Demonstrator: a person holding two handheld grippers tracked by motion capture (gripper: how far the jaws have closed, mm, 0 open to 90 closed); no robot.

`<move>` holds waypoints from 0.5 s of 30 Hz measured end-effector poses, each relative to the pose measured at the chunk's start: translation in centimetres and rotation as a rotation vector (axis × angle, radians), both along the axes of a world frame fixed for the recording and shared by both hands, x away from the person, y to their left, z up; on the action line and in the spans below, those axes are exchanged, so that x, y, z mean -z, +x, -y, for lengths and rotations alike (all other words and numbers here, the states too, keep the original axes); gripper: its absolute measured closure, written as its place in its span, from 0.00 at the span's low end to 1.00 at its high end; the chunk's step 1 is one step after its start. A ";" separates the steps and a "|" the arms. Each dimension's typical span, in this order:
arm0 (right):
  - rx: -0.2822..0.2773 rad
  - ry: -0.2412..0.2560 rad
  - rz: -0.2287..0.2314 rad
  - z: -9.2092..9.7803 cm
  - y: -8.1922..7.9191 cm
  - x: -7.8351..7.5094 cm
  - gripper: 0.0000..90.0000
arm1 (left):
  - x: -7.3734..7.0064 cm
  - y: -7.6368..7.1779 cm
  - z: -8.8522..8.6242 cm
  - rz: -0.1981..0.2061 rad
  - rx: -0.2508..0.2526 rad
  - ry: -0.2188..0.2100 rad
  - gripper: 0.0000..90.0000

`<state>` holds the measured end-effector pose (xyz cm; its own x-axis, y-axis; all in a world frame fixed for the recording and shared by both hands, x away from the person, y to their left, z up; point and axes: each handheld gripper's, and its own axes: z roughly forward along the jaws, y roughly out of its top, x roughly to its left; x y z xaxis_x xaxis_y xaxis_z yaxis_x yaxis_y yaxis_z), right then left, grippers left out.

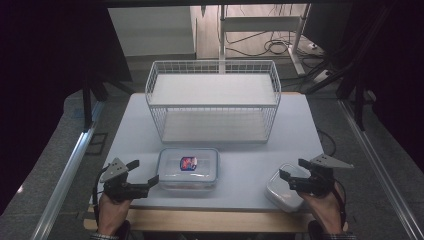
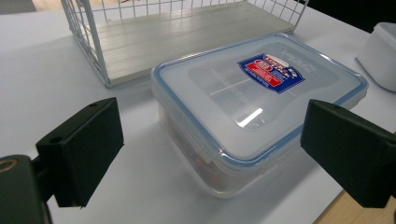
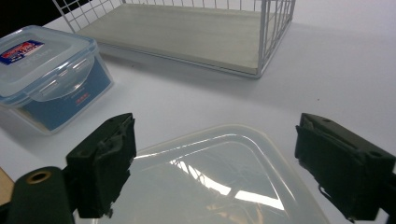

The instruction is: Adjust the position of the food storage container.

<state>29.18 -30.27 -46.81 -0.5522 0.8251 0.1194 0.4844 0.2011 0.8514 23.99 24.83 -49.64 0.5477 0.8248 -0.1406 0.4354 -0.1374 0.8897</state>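
Left claw (image 1: 142,173): jaws wide apart, nothing between them, angled forward and inward to the right. Left hand (image 1: 111,210) grips it from behind, forearm entering from the bottom edge. Right claw (image 1: 294,169): jaws spread wide too, pointing forward-left. Right hand (image 1: 326,207) wraps the handle, wrist low at the near edge. Both held low and level.

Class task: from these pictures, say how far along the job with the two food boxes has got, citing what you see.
Barely started. Done: nothing; the wire rack holds nothing on either shelf. In hand: the left tongs are open beside the blue-rimmed lidded box, and the right tongs are open over the white lidded box; neither grips. Left: probably grasping both boxes and moving them, perhaps into the rack.
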 end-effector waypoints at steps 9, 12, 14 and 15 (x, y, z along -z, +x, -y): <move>-0.017 -0.043 -0.012 -0.7 0.0 0.0 0.21 | 0.2 -0.2 0.5 -0.004 -0.009 0.041 0.07; -0.024 -0.047 -0.018 -0.8 0.0 0.0 0.23 | 0.4 -0.1 0.5 -0.010 -0.011 0.050 0.07; -0.030 -0.045 -0.025 -0.9 0.0 0.0 0.27 | 0.5 -0.1 0.5 -0.009 -0.018 0.058 0.07; -0.034 -0.047 -0.026 -0.9 -0.1 -0.1 0.29 | 0.5 -0.1 0.5 -0.007 -0.021 0.059 0.07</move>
